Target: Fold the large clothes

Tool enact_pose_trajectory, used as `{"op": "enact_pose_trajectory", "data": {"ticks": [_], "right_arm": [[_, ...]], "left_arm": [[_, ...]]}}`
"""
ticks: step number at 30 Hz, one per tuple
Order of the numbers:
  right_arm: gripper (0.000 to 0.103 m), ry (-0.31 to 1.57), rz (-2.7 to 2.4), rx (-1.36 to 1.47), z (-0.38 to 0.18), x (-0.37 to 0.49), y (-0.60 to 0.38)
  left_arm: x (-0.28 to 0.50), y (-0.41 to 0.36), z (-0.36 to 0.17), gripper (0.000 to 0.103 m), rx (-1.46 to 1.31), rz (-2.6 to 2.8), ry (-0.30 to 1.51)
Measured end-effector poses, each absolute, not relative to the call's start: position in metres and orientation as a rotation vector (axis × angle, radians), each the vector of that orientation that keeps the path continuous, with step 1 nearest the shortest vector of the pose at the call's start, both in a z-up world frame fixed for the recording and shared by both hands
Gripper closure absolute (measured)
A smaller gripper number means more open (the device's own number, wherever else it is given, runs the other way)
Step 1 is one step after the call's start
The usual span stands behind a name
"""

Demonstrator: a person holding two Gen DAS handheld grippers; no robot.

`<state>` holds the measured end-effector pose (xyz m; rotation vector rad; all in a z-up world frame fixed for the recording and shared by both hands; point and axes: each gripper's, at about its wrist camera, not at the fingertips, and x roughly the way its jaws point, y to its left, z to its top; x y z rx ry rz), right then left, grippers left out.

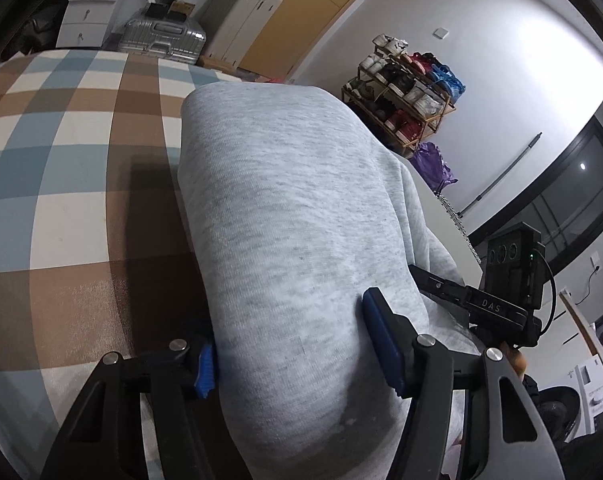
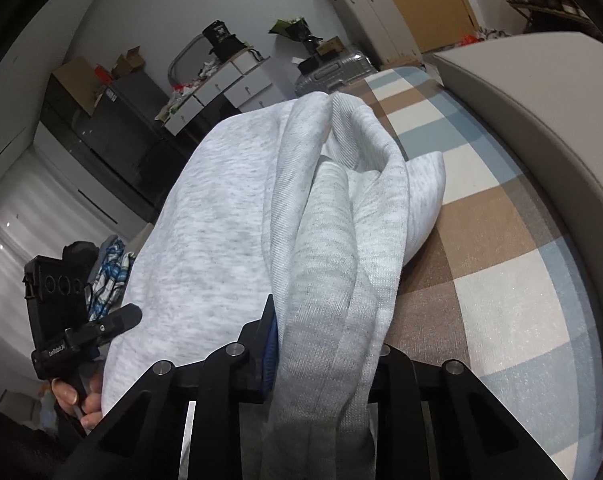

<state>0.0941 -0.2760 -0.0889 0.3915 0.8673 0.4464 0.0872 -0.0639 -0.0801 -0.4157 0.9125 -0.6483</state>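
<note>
Checked bedding (image 1: 73,184) in brown, blue and white covers the bed under a grey garment (image 1: 293,208). Each hand-held gripper is clamped on it: the left hand-held gripper (image 1: 297,344) on a broad fold, the right hand-held gripper (image 2: 325,344) on bunched layers.

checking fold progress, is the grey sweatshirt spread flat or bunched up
Bunched up. The light grey knit sweatshirt hangs in thick overlapping folds, lifted off the brown, blue and white checked cover, not lying flat.
</note>
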Motion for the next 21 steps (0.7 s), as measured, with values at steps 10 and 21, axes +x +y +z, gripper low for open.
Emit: {"op": "enact_pose_trajectory", "data": {"ticks": [10,21], "right_arm": [[0.079,0.746,0.418,0.338,-0.031,0.069,-0.314],[0.079,0.611,0.21,0.273,0.049,0.065,-0.43]], "left_arm": [[0.084,-0.092,-0.046,0.044,-0.38,-0.73,0.827],[0.13,-0.21,-0.003,0.044,-0.322,-0.905,0.779]]}}
